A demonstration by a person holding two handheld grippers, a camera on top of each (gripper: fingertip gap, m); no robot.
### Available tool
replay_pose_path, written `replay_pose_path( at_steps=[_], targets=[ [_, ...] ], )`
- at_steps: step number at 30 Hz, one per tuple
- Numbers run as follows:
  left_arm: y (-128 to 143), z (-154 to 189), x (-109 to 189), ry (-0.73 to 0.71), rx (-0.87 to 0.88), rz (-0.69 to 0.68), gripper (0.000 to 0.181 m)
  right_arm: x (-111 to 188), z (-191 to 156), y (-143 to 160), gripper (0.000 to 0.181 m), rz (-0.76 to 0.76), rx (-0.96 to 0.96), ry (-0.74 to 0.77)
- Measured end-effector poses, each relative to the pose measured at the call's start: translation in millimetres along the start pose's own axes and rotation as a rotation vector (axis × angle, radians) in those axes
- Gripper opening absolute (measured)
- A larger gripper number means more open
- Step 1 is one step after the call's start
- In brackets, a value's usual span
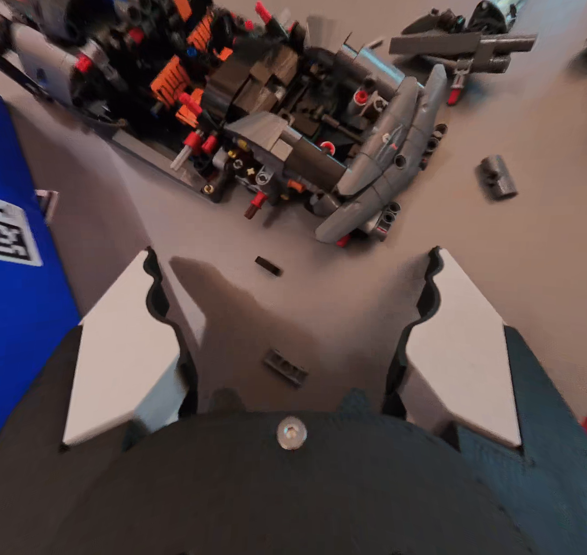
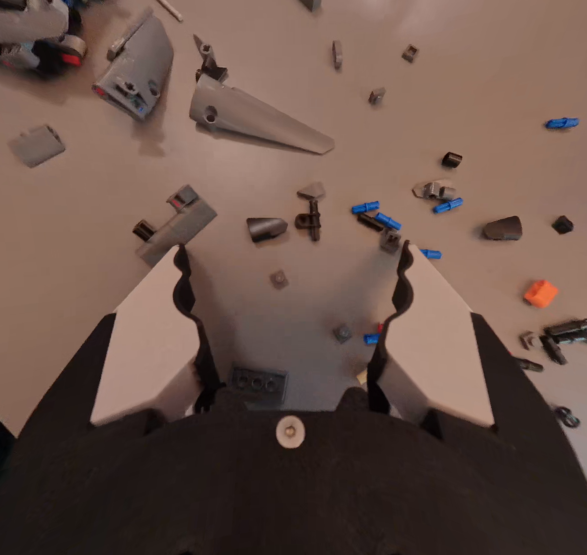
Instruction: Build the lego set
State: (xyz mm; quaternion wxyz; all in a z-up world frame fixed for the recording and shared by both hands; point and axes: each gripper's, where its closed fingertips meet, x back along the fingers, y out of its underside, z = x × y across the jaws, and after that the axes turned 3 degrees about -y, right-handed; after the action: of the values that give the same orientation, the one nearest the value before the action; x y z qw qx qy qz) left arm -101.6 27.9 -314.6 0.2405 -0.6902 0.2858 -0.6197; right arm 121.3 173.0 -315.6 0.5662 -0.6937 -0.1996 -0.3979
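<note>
My left tool (image 1: 293,250) hangs spread wide and empty above the grey tabletop (image 1: 476,270), just short of the half-built dark grey, black and orange brick model (image 1: 270,120). My right tool (image 2: 293,247) gapes empty over scattered small blue plastic pins (image 2: 365,207).

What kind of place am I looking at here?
Probably an indoor hobby or work table: a half-built toy vehicle sits on it, loose building pieces such as blue pins lie scattered, and a blue box stands at one edge.
</note>
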Motion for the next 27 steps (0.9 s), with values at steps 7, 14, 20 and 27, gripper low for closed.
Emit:
replay_pose_path(
  at_steps=[7,14,20,27],
  targets=[
    [-4.5,-11.9,-14.0,0.023,0.06,-0.043,0.157,-9.6,10.6,-14.0,0.131,0.1,-0.031,0.023],
    [1.3,-13.4,-9.5,-0.004,0.084,-0.077,0.157,-8.1,19.3,-16.7,0.127,0.12,-0.046,0.078],
    [1.6,-13.1,-8.9,-0.01,0.096,-0.045,0.157,-4.5,26.8,-24.2,0.096,0.149,-0.035,0.165],
    [-5.4,-17.5,-17.7,0.024,0.071,-0.049,0.158,-11.6,54.8,-29.7,0.101,0.151,-0.187,0.235]
  ],
)
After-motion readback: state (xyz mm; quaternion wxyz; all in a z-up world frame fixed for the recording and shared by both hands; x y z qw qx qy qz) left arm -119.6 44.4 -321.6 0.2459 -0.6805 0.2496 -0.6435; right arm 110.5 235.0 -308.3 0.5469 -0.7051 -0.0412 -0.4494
